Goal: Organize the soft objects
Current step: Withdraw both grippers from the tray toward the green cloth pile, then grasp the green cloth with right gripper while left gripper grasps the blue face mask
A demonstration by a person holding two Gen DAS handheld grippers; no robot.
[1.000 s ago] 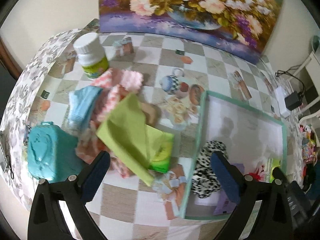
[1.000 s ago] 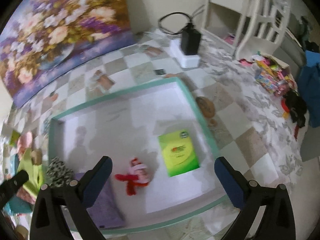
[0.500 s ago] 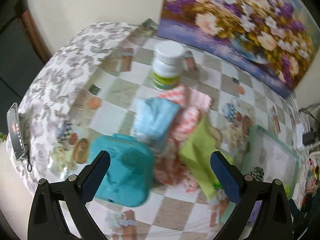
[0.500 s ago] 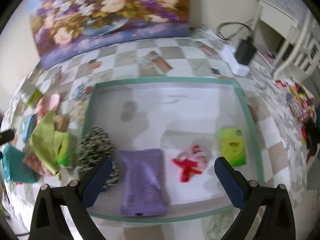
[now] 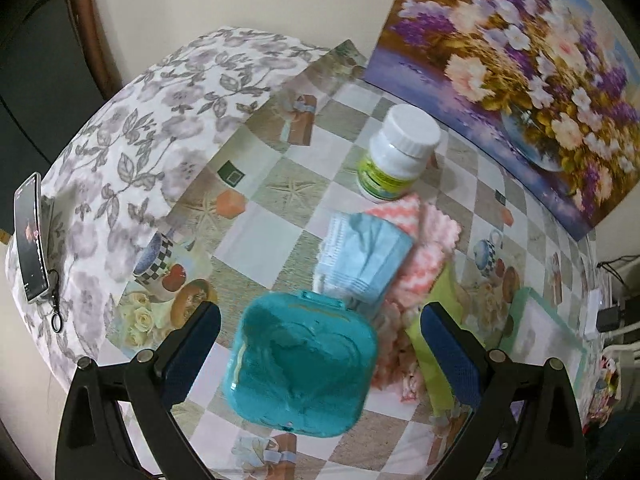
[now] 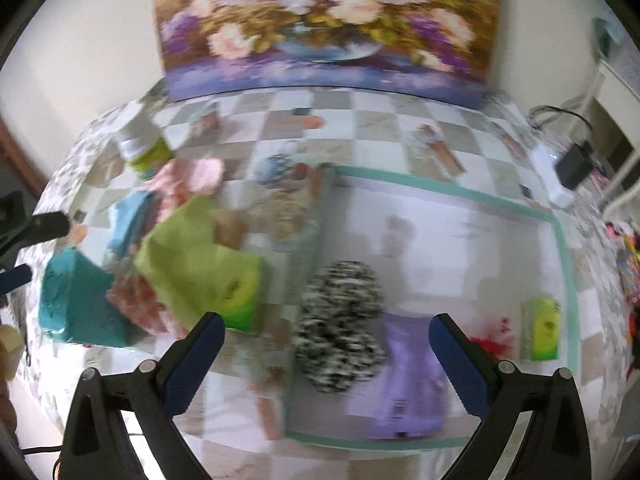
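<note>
left gripper swung over blurred teal case.

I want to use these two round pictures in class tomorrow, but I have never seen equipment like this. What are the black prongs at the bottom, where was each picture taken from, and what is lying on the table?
The prongs are two-finger grippers that a person holds, one per hand; each carries a wide-angle camera looking along its fingers. The left gripper is open and empty above a teal case. Beyond it lie a blue face mask, pink cloths, a green cloth and a white-capped bottle. The right gripper, also open and empty, looks blurrily at a green-rimmed tray holding a black-and-white fuzzy item, a purple pack, something red and a green packet.
</note>
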